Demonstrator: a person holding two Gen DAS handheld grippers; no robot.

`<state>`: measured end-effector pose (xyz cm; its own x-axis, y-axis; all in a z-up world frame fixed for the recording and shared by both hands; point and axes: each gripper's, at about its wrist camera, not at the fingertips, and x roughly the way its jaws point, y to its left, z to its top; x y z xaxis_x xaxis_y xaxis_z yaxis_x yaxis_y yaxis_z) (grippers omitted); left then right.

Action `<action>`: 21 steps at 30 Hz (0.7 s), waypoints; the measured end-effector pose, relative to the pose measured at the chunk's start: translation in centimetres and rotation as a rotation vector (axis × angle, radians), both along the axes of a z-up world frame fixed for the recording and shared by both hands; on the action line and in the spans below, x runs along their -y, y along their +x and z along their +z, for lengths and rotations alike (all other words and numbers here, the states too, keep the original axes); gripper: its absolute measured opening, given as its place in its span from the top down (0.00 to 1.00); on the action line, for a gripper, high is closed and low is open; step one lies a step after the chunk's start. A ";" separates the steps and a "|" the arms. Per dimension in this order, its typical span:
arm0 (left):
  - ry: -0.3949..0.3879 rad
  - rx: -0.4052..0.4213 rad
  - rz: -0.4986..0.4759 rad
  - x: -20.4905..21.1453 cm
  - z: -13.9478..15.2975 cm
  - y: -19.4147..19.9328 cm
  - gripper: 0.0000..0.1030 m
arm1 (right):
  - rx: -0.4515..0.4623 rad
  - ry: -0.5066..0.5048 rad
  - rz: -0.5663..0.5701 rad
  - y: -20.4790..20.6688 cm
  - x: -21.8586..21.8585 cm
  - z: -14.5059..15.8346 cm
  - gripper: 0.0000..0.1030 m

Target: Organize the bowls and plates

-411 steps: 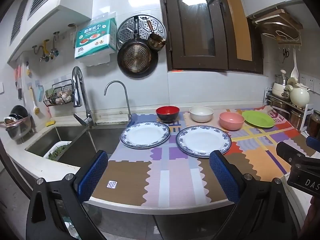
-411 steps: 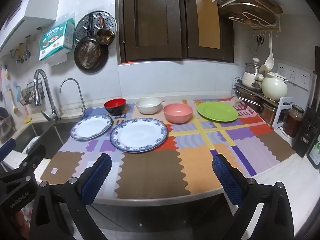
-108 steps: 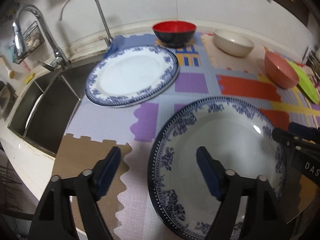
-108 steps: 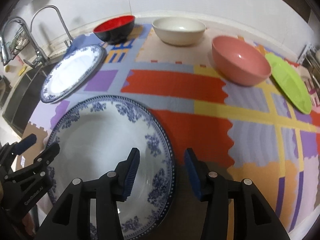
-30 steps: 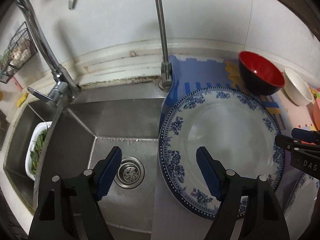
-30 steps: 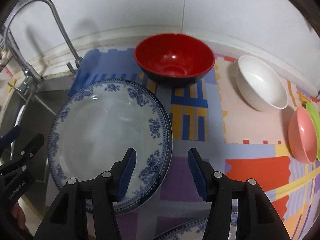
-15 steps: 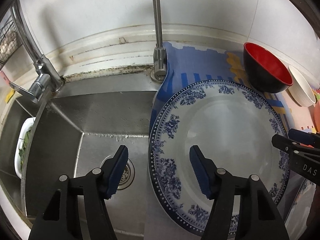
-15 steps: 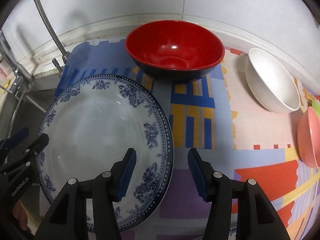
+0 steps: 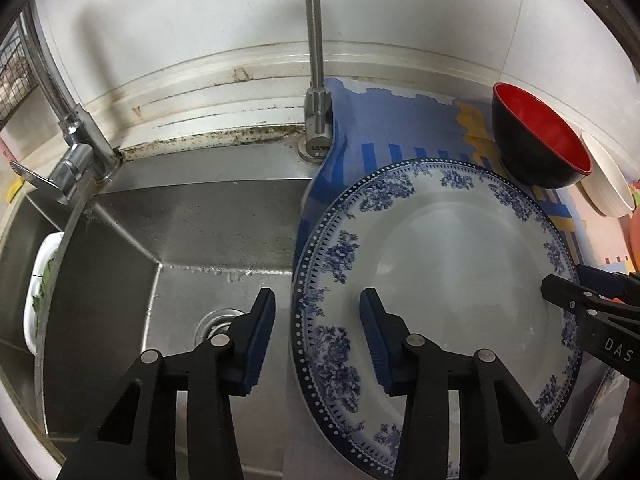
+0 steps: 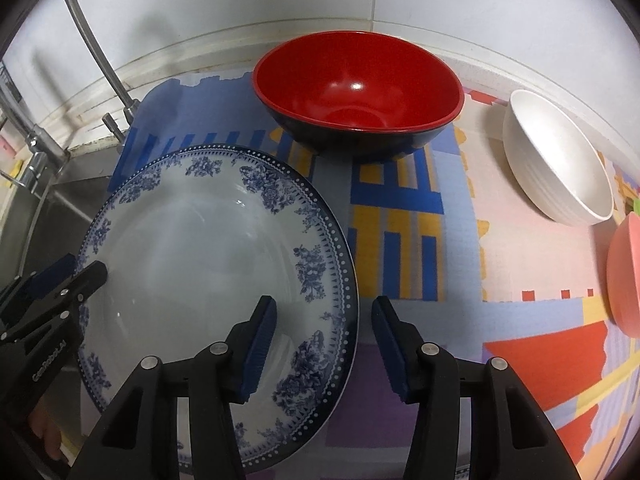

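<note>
Left hand-held gripper (image 9: 317,338): blue pads spread, straddling the left rim of the blue-patterned plate (image 9: 440,280); one pad sits over the sink (image 9: 192,224), the other over the plate's face. Cannot tell whether either pad touches the rim. Right hand-held gripper (image 10: 322,342): pads likewise spread, straddling the plate's right rim, one pad above the plate, the other over the patchwork mat (image 10: 400,208). Each gripper's tip shows at the opposite edge of the plate in the other's view. Plate lies at the left end of the tabletop, just beside the sink, its left edge reaching past the mat's edge toward the basin. Whether it is one plate or a stack cannot be made out. Beyond the plate, far side: red bowl (image 10: 358,90) with dark outside, upright on the mat, near the plate's far-right rim. Right of it, white bowl (image 10: 556,160); further right, a pink bowl (image 10: 626,272) cut off at the frame edge. Slim faucet (image 9: 316,80) stands at the sink's far corner, close to the plate's far-left rim.
</note>
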<state>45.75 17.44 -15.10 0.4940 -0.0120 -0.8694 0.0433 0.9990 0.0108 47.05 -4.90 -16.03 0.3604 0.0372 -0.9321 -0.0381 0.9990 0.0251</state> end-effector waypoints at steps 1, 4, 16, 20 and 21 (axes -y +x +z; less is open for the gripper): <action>-0.004 -0.001 -0.004 0.0 0.0 0.0 0.63 | 0.001 0.002 0.000 0.0 0.0 0.0 0.51; 0.000 0.000 -0.011 0.3 0.0 0.0 0.64 | -0.002 0.026 0.001 0.0 0.0 0.0 0.56; 0.015 0.005 0.003 0.4 0.4 -0.7 0.65 | -0.006 0.023 -0.001 -0.3 0.0 0.3 0.64; 0.016 0.010 0.006 0.3 0.9 -1.2 0.65 | -0.009 0.025 0.000 -0.3 -0.2 0.5 0.64; 0.016 0.012 0.007 0.3 1.0 -1.3 0.65 | -0.011 0.026 -0.001 -0.3 -0.2 0.6 0.64</action>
